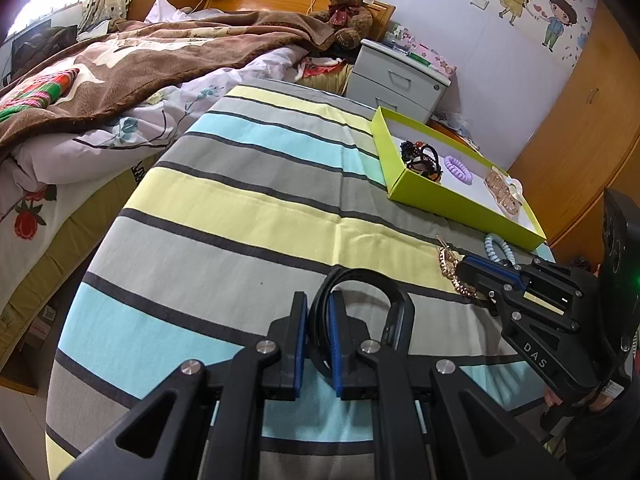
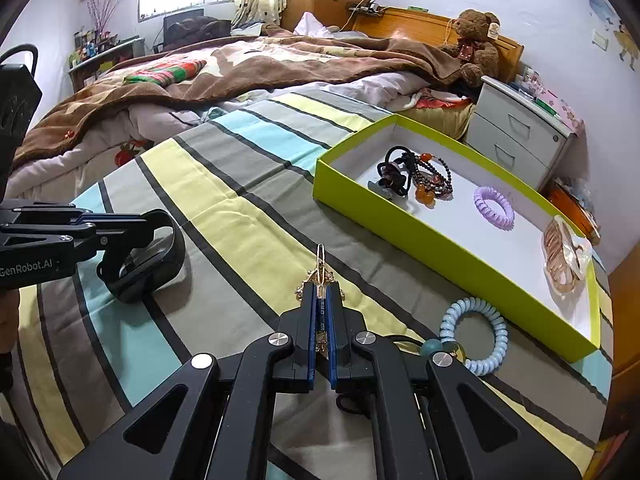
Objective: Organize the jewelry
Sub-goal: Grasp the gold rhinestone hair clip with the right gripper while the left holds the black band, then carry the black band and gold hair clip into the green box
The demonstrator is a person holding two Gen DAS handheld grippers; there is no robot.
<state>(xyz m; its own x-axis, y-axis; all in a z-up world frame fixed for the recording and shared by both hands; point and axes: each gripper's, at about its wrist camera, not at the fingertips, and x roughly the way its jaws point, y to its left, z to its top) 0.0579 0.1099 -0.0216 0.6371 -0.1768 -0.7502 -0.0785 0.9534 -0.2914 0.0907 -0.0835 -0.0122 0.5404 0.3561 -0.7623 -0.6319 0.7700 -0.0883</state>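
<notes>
The left claw (image 1: 318, 312) is closed on a black wristband (image 1: 360, 284), whose loop stands on the striped cloth (image 1: 224, 216) that covers the counter. The right claw (image 2: 320, 304) is clamped on a gold hair clip (image 2: 320, 268); the clip's thin tip sticks out past the blue pads (image 2: 310, 320) and its ornate part lies on the cloth. Just right of that claw lies a pale blue coil hair tie (image 2: 480, 336), beside the near wall of a lime green box (image 2: 420, 236). Inside the box, a tangle of black hair ties and dark bead bracelets (image 2: 416, 180) sits at the far end, a purple coil hair tie (image 2: 494, 208) in the middle and a pinkish hair claw clip (image 2: 564, 260) at the near end. Beyond the counter is a bed with a brown blanket (image 2: 240, 64), a teddy bear (image 2: 476, 40) and a white nightstand (image 2: 520, 136).
</notes>
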